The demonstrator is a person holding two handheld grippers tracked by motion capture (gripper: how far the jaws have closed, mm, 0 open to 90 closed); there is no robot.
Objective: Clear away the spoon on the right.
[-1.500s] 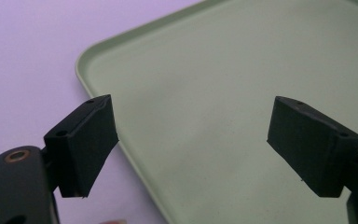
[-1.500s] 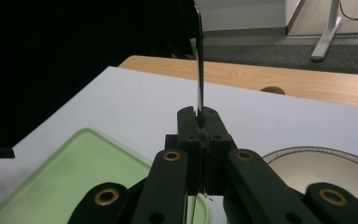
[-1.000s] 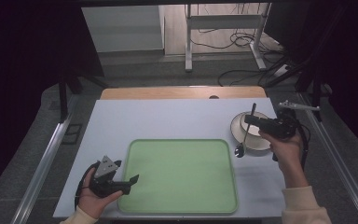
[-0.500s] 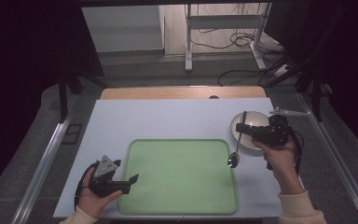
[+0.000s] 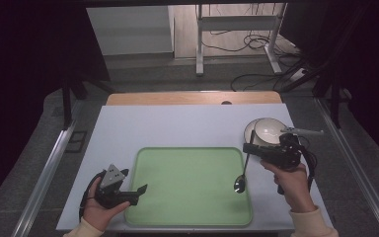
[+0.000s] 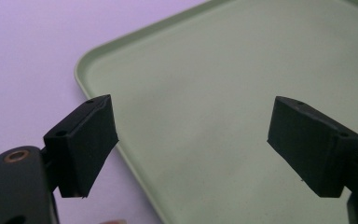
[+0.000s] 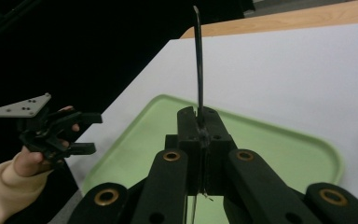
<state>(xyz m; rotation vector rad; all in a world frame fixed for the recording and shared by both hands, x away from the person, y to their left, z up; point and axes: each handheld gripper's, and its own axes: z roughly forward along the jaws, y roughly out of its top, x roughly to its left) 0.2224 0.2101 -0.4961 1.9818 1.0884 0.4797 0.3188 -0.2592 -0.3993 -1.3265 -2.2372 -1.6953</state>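
The right gripper (image 5: pixel 250 148) is clamped on the handle of a spoon (image 5: pixel 243 170). The spoon hangs from the jaws, its bowl low over the right edge of the green tray (image 5: pixel 187 187); in the right gripper view the handle (image 7: pixel 198 60) rises straight out of the closed jaws. The left gripper (image 5: pixel 140 190) stands with jaws apart and nothing between them, at the tray's near-left corner; its own view shows the tray's rim (image 6: pixel 81 74) between the pads.

Since a second ago, the right gripper has carried the spoon leftward from over the bowl (image 5: pixel 266 131) to the tray's edge. The left gripper has not moved.

The tray lies on a white table (image 5: pixel 177 126) with a wooden strip at its far edge. The bowl sits right of the tray. Beyond is grey floor with cables and a metal stand; the surroundings are dark.
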